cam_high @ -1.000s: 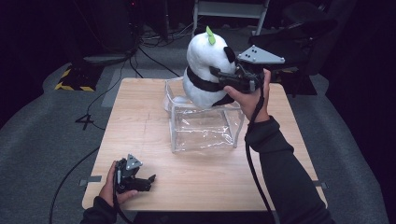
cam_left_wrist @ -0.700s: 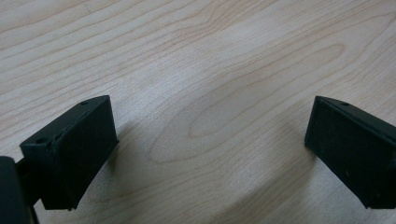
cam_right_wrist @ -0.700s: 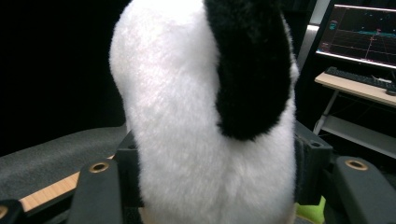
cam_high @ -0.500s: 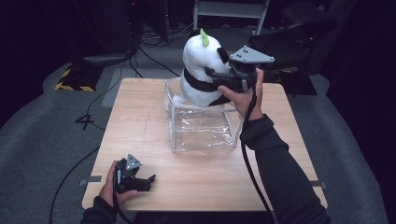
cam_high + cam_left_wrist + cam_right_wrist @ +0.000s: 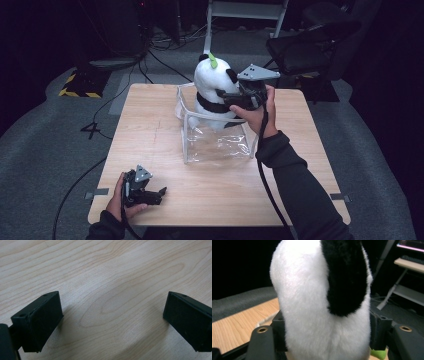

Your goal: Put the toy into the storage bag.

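Observation:
A plush panda point(image 5: 212, 85), white with black bands and a green tuft on its head, stands with its lower body inside a clear plastic box point(image 5: 216, 146) in the middle of the wooden table point(image 5: 150, 125). My right gripper point(image 5: 225, 98) grips the panda's side from the right. In the right gripper view the panda point(image 5: 312, 302) sits tight between the jaws, which have just been opening a little while still pressing the fur. My left gripper point(image 5: 159, 192) rests at the table's near left edge, jaws wide apart over bare wood point(image 5: 112, 315).
A dark chair point(image 5: 310, 45) and a white frame point(image 5: 245, 12) stand behind the table. Cables run over the grey floor at the left. The right cable trails down along the forearm point(image 5: 265, 170).
The right hand has sunk with the panda, lowering it further into the clear box. The left hand and its gripper have stayed put.

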The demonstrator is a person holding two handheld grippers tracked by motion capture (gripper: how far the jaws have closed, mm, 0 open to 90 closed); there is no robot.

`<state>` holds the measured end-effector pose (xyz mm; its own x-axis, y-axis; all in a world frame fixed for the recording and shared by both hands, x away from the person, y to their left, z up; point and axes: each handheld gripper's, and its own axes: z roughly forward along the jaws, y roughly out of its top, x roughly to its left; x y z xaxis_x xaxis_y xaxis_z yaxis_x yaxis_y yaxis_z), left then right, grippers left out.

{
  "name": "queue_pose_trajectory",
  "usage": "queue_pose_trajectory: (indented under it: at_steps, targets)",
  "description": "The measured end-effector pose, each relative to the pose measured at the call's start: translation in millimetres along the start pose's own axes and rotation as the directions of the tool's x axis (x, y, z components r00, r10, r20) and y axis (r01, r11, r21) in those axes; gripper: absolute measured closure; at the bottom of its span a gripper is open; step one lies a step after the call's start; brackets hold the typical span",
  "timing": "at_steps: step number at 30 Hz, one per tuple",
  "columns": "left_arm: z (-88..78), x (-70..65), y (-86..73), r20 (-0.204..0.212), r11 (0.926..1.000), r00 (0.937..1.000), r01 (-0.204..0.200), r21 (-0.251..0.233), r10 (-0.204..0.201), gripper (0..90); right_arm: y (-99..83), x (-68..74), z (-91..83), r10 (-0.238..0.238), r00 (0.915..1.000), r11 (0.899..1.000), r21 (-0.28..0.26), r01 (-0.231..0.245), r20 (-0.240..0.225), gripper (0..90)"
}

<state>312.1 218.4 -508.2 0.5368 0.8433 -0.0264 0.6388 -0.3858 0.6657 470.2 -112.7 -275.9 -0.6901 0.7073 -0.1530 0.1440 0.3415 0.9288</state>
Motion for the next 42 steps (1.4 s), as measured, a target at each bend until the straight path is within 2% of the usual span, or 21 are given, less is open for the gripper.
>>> queue_pose_trajectory:
  at_steps: [3,12,19,22,27,35,37,42]
  targets:
    - [-0.2,0.2,0.1,0.0,1.0,1.0,-0.002,0.002,0.002,2.5,-8.0,3.1,2.2,-0.013,0.9999,0.999,0.038,0.013,-0.001,33.6]
    - [-0.2,0.1,0.1,0.001,1.0,1.0,-0.001,0.003,0.001,2.5,-14.4,4.5,1.6,-0.018,0.9994,0.995,0.099,0.021,-0.031,30.1]
    - [-0.2,0.1,0.1,0.001,1.0,1.0,-0.001,0.003,0.001,2.5,-23.0,4.8,7.4,-0.015,0.999,0.985,0.168,0.022,-0.043,26.3]
    - [-0.2,0.1,0.1,0.001,1.0,1.0,-0.001,0.002,0.001,2.5,-25.5,3.4,10.6,0.001,0.9993,0.979,0.202,0.007,-0.038,24.7]
    - [0.0,0.0,0.0,-0.001,1.0,1.0,-0.002,-0.001,0.002,2.4,-28.3,4.1,15.3,-0.011,0.9987,0.964,0.264,0.023,-0.049,22.4]
    - [0.0,0.0,0.0,-0.001,1.0,1.0,-0.002,-0.001,0.002,2.4,-29.6,2.6,17.5,-0.003,0.9988,0.948,0.317,0.018,-0.048,19.8]
    - [0.0,0.0,0.0,-0.001,1.0,1.0,-0.001,-0.001,0.001,2.5,-29.3,3.4,18.6,-0.01,0.9983,0.939,0.342,0.029,-0.058,19.0]
    - [0.0,0.0,0.0,-0.001,1.0,1.0,-0.002,-0.001,0.002,2.4,-31.9,6.3,22.2,-0.023,0.9981,0.925,0.376,0.043,-0.056,17.5]
